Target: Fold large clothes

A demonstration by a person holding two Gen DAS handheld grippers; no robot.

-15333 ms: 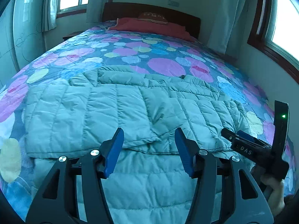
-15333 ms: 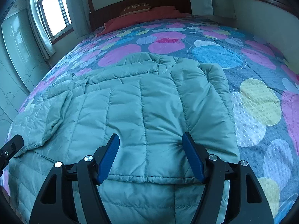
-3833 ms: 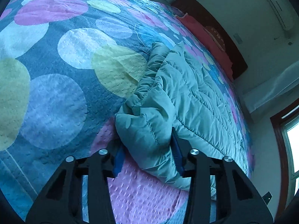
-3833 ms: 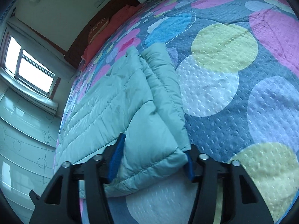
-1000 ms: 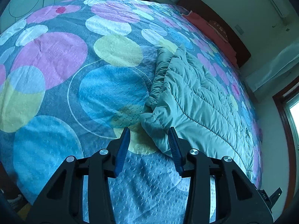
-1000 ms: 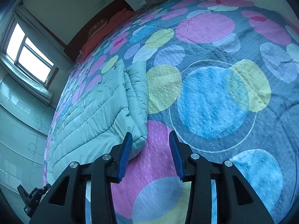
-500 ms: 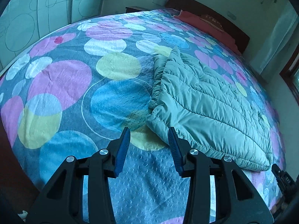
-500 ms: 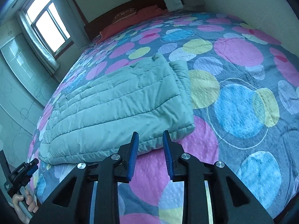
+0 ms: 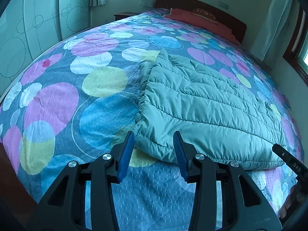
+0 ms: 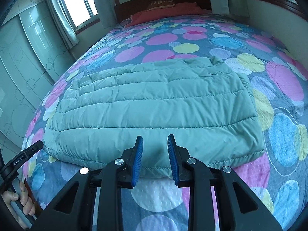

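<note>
- Folded green quilted jacket [image 9: 207,105] [image 10: 154,111] lies flat on polka-dot bedspread [image 9: 96,104] [image 10: 279,134], well short of the red pillows [image 10: 165,12].
- Left gripper [image 9: 153,146] off the jacket's near-left corner, jaws parted, empty.
- Right gripper [image 10: 155,150] at its near edge, gap narrow, empty.

You have a bedspread [image 9: 100,115] with pink, blue and yellow circles covering the bed; a red pillow [image 10: 169,12] lies against the dark wooden headboard [image 9: 202,5]; curtains [image 10: 63,25] hang by the window [image 10: 77,2].
</note>
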